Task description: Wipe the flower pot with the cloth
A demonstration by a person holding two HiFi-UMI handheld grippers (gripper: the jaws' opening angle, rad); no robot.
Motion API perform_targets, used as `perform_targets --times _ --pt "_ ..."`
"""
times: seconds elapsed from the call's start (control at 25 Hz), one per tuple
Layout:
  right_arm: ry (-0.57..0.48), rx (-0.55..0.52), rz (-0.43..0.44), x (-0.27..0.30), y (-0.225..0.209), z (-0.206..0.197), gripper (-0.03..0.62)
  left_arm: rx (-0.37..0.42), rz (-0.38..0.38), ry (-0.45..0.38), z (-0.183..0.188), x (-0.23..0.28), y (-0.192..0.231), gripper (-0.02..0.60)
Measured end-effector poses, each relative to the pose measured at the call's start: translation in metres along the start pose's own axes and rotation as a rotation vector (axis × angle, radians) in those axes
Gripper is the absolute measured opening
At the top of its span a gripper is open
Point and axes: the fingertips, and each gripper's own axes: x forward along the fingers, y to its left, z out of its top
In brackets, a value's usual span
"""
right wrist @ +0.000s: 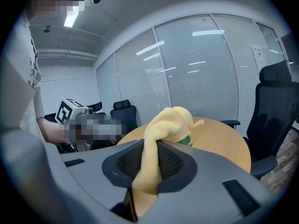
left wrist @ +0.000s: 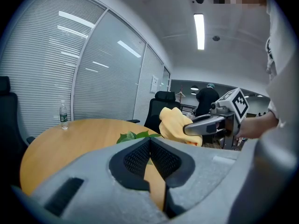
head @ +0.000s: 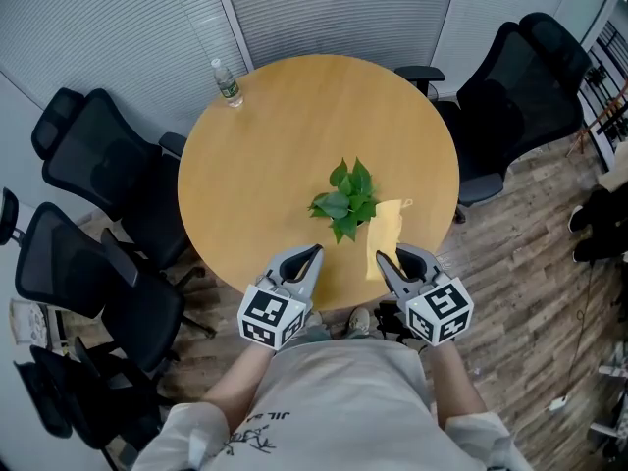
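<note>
A small green plant (head: 345, 199) stands on the round wooden table (head: 265, 145), toward its near edge; its leaves hide the pot from above. My right gripper (head: 388, 260) is shut on a yellow cloth (head: 390, 226), which bunches up from the jaws (right wrist: 170, 122) just right of the plant. In the left gripper view the cloth (left wrist: 173, 122) hangs beside the leaves (left wrist: 135, 136). My left gripper (head: 312, 253) hovers at the table's near edge, left of the plant, shut with nothing between its jaws (left wrist: 150, 141).
A water bottle (head: 227, 82) stands at the table's far left rim. Black office chairs (head: 98, 150) ring the table on the left, and another chair (head: 520, 86) sits at the right. Glass walls with blinds lie behind.
</note>
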Motion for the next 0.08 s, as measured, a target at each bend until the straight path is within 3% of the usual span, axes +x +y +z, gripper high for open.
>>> perform_targets --times 0.08 --pt "-0.003 0.001 -0.003 0.0004 -0.0003 0.0002 0.072 -0.002 0.003 0.002 -0.0012 -0.0002 0.0003 0.011"
